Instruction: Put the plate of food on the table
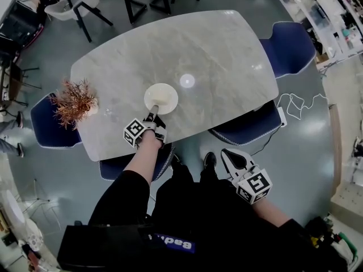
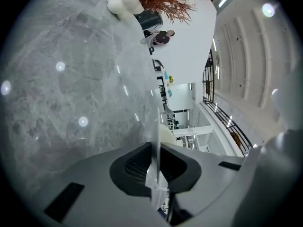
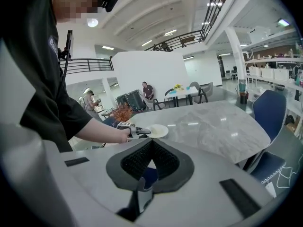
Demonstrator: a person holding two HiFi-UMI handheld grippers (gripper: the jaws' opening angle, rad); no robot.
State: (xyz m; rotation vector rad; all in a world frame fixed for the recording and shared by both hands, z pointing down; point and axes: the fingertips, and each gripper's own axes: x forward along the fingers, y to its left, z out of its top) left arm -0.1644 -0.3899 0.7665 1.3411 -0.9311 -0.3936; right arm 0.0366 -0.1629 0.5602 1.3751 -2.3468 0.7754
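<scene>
Left tongs (image 2: 155,148) pinch plate (image 1: 161,97) rim; its contents unclear.

My left arm (image 1: 140,164) reaches straight out ahead of me, the forearm bare below a black sleeve and the wrist level. At its end my left gripper (image 1: 152,117) points forward, and its jaws are clamped on the near rim of the plate (image 1: 161,98), which runs edge-on between them in the left gripper view. My right arm (image 1: 272,211) is held low beside my legs. My right gripper (image 1: 228,156) points forward and a little to my left, its jaws closed tip to tip with nothing between them.
</scene>
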